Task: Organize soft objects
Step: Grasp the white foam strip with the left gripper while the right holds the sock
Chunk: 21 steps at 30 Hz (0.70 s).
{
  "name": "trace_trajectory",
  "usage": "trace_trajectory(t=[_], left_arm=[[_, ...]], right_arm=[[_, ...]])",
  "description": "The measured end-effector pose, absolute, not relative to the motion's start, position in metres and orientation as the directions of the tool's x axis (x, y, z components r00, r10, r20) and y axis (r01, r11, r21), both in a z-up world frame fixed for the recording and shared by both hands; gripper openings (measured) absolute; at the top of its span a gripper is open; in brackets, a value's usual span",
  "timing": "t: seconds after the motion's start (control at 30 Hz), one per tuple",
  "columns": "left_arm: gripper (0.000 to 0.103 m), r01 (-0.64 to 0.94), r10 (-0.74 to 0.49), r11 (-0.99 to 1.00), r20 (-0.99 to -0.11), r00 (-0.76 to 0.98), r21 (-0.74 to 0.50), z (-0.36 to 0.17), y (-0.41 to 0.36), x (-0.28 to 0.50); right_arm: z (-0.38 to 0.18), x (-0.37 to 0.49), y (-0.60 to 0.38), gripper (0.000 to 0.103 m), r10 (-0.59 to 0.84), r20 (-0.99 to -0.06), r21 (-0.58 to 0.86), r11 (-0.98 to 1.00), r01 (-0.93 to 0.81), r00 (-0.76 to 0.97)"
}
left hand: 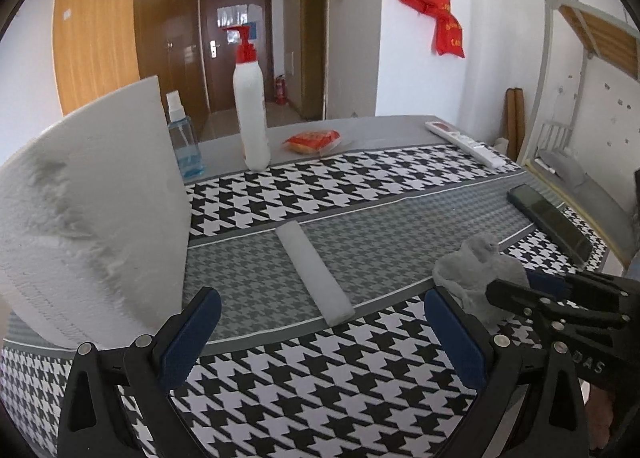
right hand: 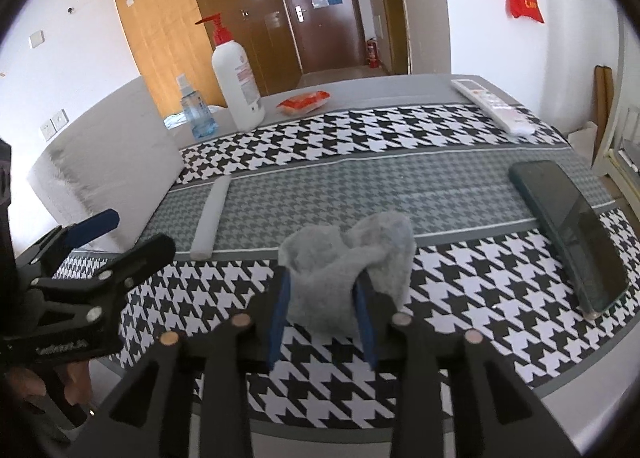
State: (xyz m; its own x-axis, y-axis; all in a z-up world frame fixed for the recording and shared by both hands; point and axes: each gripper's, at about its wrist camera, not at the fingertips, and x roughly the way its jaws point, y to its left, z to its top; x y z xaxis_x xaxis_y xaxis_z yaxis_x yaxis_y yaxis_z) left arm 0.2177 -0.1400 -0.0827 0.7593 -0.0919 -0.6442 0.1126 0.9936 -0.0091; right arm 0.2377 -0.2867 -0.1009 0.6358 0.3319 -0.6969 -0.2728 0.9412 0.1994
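Holding my right gripper [right hand: 323, 308] partly open around the soft grey fluffy cloth [right hand: 348, 262], I am seeing it sitting on the black-and-white patterned table cover [right hand: 460, 270]. My left gripper [left hand: 324, 332] is standing wide and empty, the cloth at its two o'clock.

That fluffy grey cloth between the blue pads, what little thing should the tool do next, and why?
Probably lift the right tool back off the grey cloth. The cloth rests crumpled on the houndstooth tablecloth, and the blue pads flank it loosely rather than squeezing it, so it looks set down. The left tool stands open and empty nearby.
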Motion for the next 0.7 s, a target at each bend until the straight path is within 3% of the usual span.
trace_trajectory(t=[0.1, 0.17, 0.3, 0.57, 0.7], left_arm=[[0.102, 0.101, -0.087, 0.995, -0.659, 0.747, -0.017, -0.086, -0.142, 0.225], [0.101, 0.087, -0.075, 0.996, -0.667, 0.741, -0.015, -0.089, -0.142, 0.23], [0.09, 0.056, -0.051, 0.998, -0.688, 0.724, -0.015, -0.096, -0.142, 0.239], [0.08, 0.036, -0.046, 0.999, -0.729, 0.683, -0.03, -0.107, -0.145, 0.252], [0.068, 0.02, -0.027, 1.0, -0.749, 0.662, -0.018, -0.111, -0.147, 0.258]], right_arm=[[-0.101, 0.236, -0.29, 0.045, 0.336, -0.689, 0.202, 0.94, -0.275, 0.642], [-0.1, 0.234, -0.292, 0.057, 0.342, -0.676, 0.205, 0.938, -0.279, 0.653], [-0.099, 0.233, -0.295, 0.057, 0.339, -0.669, 0.2, 0.939, -0.279, 0.661], [-0.103, 0.233, -0.296, 0.057, 0.347, -0.673, 0.206, 0.936, -0.284, 0.653], [-0.105, 0.234, -0.295, 0.057, 0.35, -0.677, 0.207, 0.935, -0.288, 0.648]])
